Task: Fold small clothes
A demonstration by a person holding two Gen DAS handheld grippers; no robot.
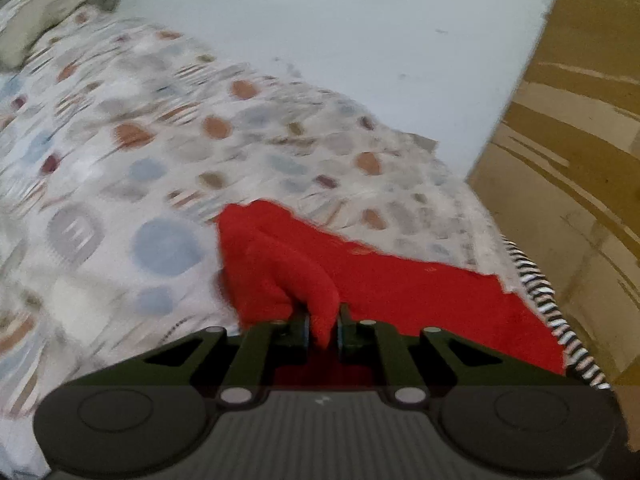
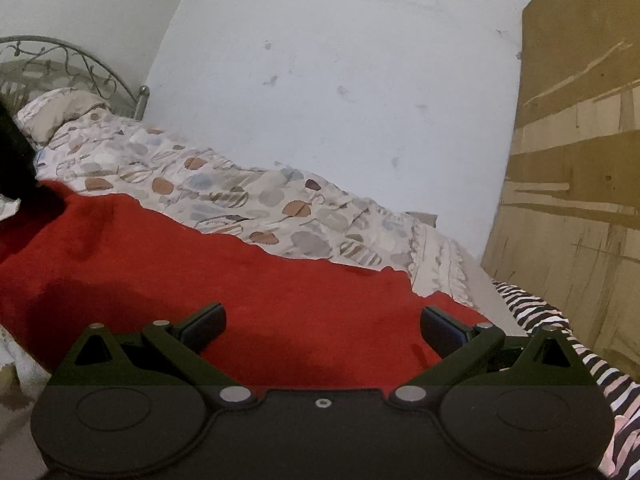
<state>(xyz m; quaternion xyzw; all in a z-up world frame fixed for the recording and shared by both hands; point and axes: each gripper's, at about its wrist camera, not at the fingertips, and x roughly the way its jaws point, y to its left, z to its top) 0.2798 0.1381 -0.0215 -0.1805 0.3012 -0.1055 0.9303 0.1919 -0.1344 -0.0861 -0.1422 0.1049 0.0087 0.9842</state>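
A: Status of the left gripper (image 1: 323,330)?

B: Jaws nearly closed, pinching a raised fold of the red cloth (image 1: 360,276). The pinch looks thin.

A: Right gripper (image 2: 323,326)?

B: Jaws wide apart, nothing between them. It hovers over the cloth near the bed's (image 2: 224,188) near edge.

A: Location of the cloth?

B: Spread across the near side of the bed, reaching toward its right end, beside a striped cloth (image 2: 560,344). Beyond it lies the patterned cover, then a pillow (image 2: 60,114) at the far end against the wall (image 2: 340,100).

A: Failure modes?

B: Probable slip: a shallow pinch may release if the fold is pulled fast. The free side is unpinned, so the whole cloth may drag instead of folding. The cover underneath may also be caught and bunch.
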